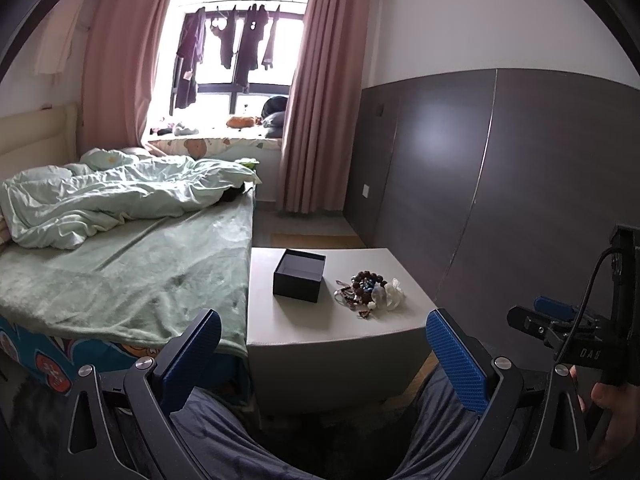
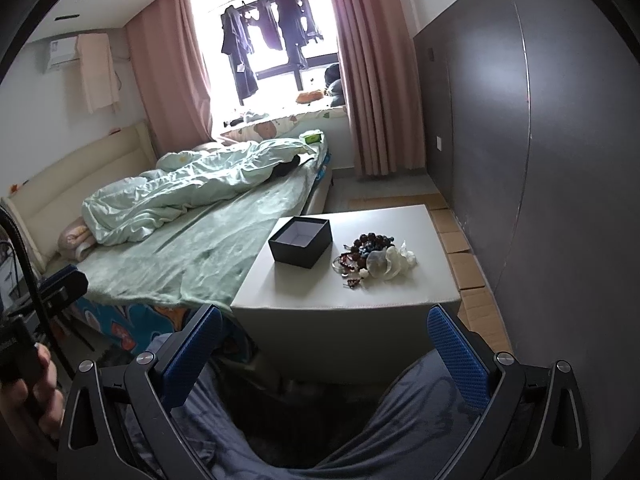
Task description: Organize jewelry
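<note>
Black box (image 1: 299,275) beside jewelry pile (image 1: 369,289) on table (image 1: 320,328); both grippers' jaws apart, empty.

At frame centre, the open box (image 1: 299,276) is matte black with a pale grey floor. Beside it, the jewelry pile (image 1: 368,290) mixes dark maroon beads, blue beads and translucent white pieces on the light grey desk (image 1: 320,328). Lower corners: ribbed blue fingers (image 1: 456,360). Left: mint-green bedding (image 1: 120,248). Top: dusty-pink curtains (image 1: 320,80).

Black tool (image 1: 324,354) frames carry ribbed blue pads (image 1: 456,364).
</note>
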Tool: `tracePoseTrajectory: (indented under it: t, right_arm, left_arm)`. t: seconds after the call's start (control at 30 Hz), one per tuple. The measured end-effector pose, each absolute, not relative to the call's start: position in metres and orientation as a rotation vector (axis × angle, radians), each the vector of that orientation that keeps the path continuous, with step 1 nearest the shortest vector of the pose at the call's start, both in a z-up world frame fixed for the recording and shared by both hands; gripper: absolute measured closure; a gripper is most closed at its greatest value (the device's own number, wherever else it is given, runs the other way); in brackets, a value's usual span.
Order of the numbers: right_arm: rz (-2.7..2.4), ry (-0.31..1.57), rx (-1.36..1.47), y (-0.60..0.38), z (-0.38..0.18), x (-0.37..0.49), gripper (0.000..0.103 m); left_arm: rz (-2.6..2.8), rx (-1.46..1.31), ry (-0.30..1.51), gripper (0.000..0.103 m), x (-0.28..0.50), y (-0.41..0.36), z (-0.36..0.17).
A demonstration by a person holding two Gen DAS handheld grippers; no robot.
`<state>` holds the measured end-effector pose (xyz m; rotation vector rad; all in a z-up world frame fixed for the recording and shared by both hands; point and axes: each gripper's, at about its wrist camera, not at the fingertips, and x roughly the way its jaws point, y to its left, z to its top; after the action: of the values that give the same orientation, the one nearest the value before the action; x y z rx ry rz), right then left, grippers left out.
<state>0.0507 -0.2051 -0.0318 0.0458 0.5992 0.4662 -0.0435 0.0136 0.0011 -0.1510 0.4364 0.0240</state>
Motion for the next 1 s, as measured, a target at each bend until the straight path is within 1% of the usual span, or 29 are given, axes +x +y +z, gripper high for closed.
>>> tracePoseTrajectory:
  t: [0.6, 0.87, 1.0]
  right_arm:
    - [0.449, 0.6, 0.069, -0.207, -0.041, 0.043, 0.0]
    - [0.438, 0.621, 0.073, -0.205, -0.038, 0.05, 0.0]
    - [0.433, 0.659, 0.079, -0.203, -0.037, 0.07, 0.0]
  left_arm:
    - [0.007, -0.143, 0.436, 0.0, -0.048, 0.017, 0.001]
    - [-0.025, -0.166, 0.472, 0.001, -0.024, 0.025, -0.002]
    - [-0.028, -0.188, 0.499, 0.001, 0.001, 0.032, -0.006]
